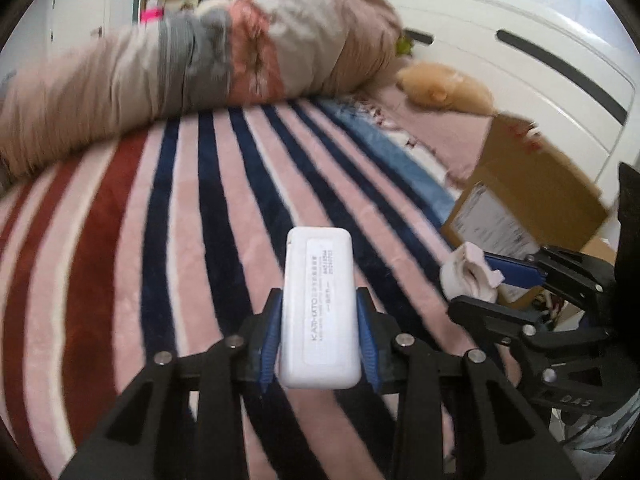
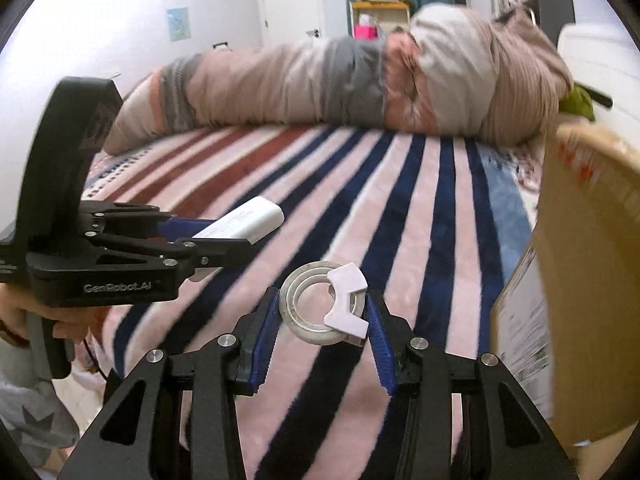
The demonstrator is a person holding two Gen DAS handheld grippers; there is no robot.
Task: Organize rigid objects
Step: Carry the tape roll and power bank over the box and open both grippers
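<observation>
Only the left view shows the printed label on the smooth white box (image 1: 318, 308) the left tool (image 1: 319, 340) pinches. The right tool (image 2: 323, 330) pinches a clear tape ring (image 2: 308, 308) above the striped plush bed (image 2: 420, 220).

Striped blanket (image 2: 400, 208) on bed, rolled duvet (image 1: 192, 64), white door (image 2: 292, 4).

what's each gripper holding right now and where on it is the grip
Left gripper: white box, clamped across its long sides at the near end. Right gripper: tape roll, pinched across its outer rim.
</observation>
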